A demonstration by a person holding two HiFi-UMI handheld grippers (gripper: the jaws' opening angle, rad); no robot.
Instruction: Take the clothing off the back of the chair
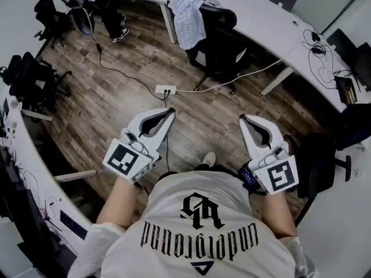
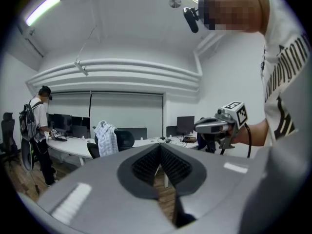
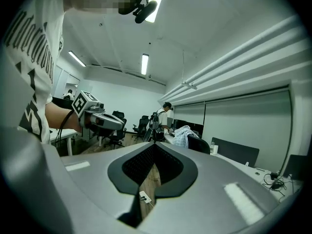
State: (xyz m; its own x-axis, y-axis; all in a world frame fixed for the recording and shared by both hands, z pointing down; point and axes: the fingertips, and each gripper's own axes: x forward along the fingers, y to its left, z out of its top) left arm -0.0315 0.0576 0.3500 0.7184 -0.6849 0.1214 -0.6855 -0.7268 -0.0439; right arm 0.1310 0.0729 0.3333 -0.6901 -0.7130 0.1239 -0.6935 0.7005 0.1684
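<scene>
**Both grippers are shut and empty, and the shirt is far off on the chair**

The clothing (image 1: 188, 13) is a light checked shirt. It hangs over the back of a black chair (image 1: 223, 42) at the far side of the room. The chair is pushed up next to the long white desk (image 1: 261, 16). The shirt stays up because it is folded over the top of the chair back, with most of it hanging down the left side.

The left gripper (image 1: 169, 112) and the right gripper (image 1: 244, 119) are both near the person's body. They sit side by side and point out toward the chair, well apart from it. Each one has its two jaws pressed together with nothing between them. I think they are closed because there is nothing to grab yet. They will need to open before they can pinch the shirt.

A white power strip (image 1: 165, 90) lies on the wood floor (image 1: 116, 97) between the person and the chair, with cables running from it. Feet could catch on it on the way over.

Another person (image 2: 38, 126) stands at the far left by the desk, well away from the chair.
</scene>
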